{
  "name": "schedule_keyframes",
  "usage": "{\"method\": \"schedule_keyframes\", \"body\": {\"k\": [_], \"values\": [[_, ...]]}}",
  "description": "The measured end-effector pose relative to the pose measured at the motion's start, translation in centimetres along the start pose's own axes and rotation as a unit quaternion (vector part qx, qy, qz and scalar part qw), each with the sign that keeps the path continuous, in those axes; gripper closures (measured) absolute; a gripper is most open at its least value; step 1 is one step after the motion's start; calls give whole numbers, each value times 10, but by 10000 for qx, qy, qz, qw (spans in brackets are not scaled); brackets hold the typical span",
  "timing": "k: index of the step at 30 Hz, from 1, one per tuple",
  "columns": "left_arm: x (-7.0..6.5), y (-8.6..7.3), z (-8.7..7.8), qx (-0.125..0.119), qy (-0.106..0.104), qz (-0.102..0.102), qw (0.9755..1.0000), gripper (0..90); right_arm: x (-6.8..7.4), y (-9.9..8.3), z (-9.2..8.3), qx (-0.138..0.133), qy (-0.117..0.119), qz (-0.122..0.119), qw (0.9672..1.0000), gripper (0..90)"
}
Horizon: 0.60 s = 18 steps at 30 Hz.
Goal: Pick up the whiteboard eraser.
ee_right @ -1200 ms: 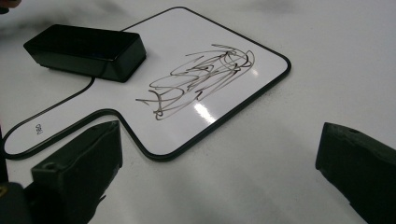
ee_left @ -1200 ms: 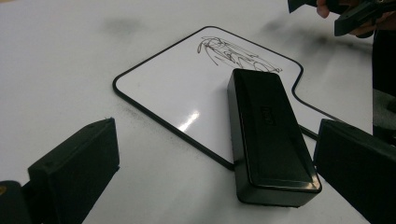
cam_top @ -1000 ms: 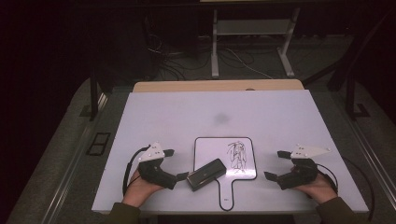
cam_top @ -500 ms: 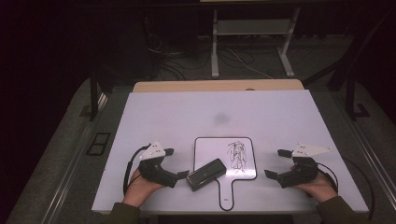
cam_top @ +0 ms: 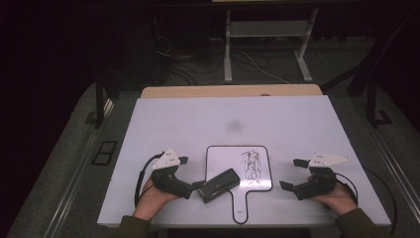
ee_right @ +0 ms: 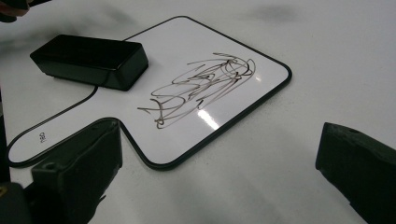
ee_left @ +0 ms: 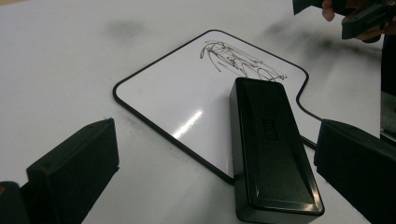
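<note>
In the lower middle of the high view lay one small paddle-shaped whiteboard with a thin black rim and a short handle point(cam_top: 238, 171), flat on the white tabletop point(cam_top: 237, 124). One dark scribble of marker lines point(cam_top: 251, 164) sat in the upper right part of its face. One black rectangular plastic eraser block point(cam_top: 218, 185) rested across the board's lower left edge, partly on the board and partly on the table.

The left gripper point(cam_top: 197, 186), at the lower left of that frame, pointed at the near end of the eraser. In the left gripper view its jaws stood spread wide, the block point(ee_left: 270, 149) between them and apparently touched by neither, though the right-hand jaw's contact was hard to judge. The right gripper point(cam_top: 292, 174), at the lower right, hovered beside the board with its jaws spread too, holding nothing; its own view looked across the scribble point(ee_right: 201, 86) toward the eraser point(ee_right: 91, 60).

The likely trouble: the board lay loose on a slick surface, so a wiping stroke could drag it along unless the right gripper pinned it. A shallow bite on the eraser's end could also let the block twist or slip out.

Counted: two grippers, one board, one eraser, one scribble.
</note>
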State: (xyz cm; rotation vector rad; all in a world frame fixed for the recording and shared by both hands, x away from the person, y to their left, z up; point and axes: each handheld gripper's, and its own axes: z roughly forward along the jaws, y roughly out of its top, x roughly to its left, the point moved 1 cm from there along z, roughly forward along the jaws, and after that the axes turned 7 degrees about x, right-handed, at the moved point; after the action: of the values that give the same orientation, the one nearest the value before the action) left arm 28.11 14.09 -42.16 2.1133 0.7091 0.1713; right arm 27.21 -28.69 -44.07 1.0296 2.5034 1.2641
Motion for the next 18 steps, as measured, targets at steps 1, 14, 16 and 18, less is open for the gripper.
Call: {"method": "schedule_keyframes", "body": {"k": [1,14,16,18], "values": [[-1,1,1,21,-5,15,10000,0,0,0,0,6,6,-12,10000,0],[-8,10,9,-37,-45,22,10000,0,1,1,0,-30,-11,8,10000,0],[-9,11,11,-21,-45,10,10000,0,2,1,0,-28,-15,14,10000,0],[-10,13,13,-27,-72,22,10000,0,2,1,0,-38,-10,21,10000,0]]}}
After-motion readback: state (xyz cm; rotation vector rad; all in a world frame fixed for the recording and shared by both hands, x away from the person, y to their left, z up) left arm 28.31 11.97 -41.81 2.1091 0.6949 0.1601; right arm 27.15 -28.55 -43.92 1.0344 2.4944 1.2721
